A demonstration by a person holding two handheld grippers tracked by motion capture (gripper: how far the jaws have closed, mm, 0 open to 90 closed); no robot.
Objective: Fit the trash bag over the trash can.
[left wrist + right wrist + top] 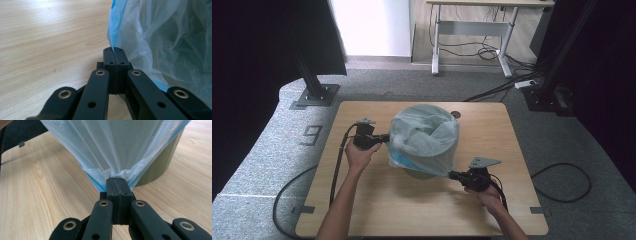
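Translucent bin liner (pixel 424 140) draped over olive bin (pixel 160 165) at table (pixel 387 200) centre. Left gripper (pixel 115 53) fingers clamped on liner's edge; right gripper (pixel 118 183) fingers pinch a gathered fold, pulled taut. Likely fitting liner; next, draw hem down evenly.

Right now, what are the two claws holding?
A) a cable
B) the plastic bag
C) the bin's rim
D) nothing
B: each claw, the left and the right, is shut on a fold of the bag that lines the bin.
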